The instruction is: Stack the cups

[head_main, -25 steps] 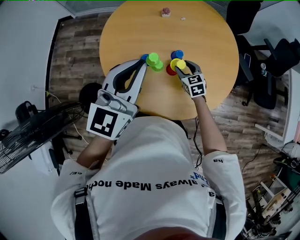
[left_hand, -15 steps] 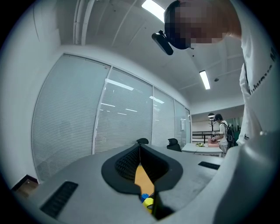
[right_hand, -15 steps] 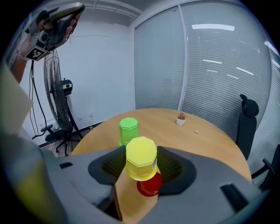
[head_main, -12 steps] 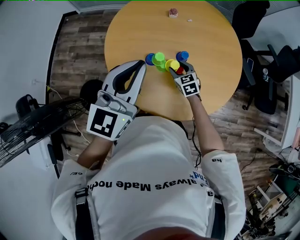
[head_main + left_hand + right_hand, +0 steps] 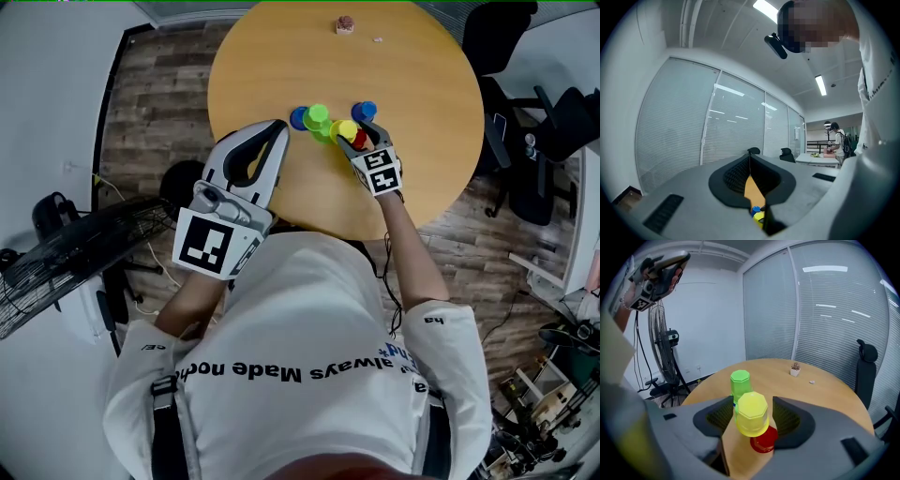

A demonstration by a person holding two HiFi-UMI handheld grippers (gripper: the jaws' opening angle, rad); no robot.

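Between the jaws of my right gripper an upside-down yellow cup leans over a red cup on the round wooden table. The jaws are opening, and a thin gap shows on each side of the yellow cup. Just beyond it stands an upside-down green cup. From the head view, the yellow cup and red cup sit at my right gripper, with the green cup and two blue cups close by. My left gripper is raised, shut and empty.
A small potted plant and a white scrap lie at the table's far side. Black office chairs stand to the right of the table and a floor fan to the left. A person stands far off in the left gripper view.
My right gripper has shifted left with the yellow cup, bringing it over the red cup and nearer the green cup. The left gripper has stayed where it was.
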